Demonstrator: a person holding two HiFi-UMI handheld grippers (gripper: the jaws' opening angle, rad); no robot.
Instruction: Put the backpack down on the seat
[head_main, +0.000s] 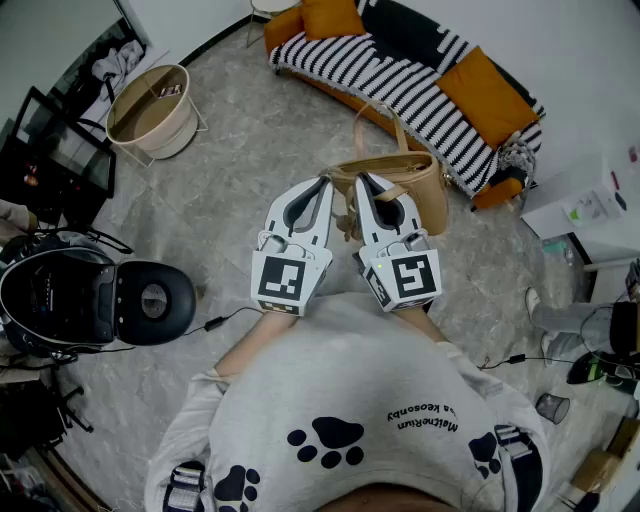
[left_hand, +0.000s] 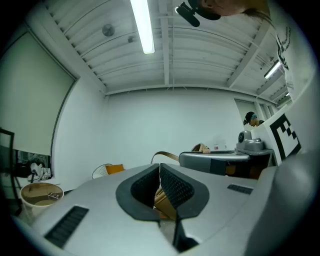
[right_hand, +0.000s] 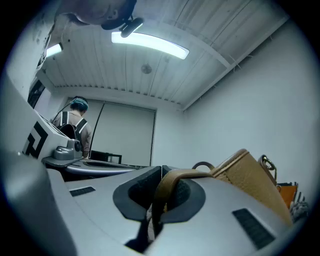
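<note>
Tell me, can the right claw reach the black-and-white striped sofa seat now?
Probably yes: only bare floor lies between the right claw, shut on the tan leather bag's strap, and the striped sofa seat.

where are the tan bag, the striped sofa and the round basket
tan bag (head_main: 425, 190), head view, on its side panel
striped sofa (head_main: 400, 85), head view, on the striped seat cover
round basket (head_main: 175, 130), head view, on its outer wall
</note>
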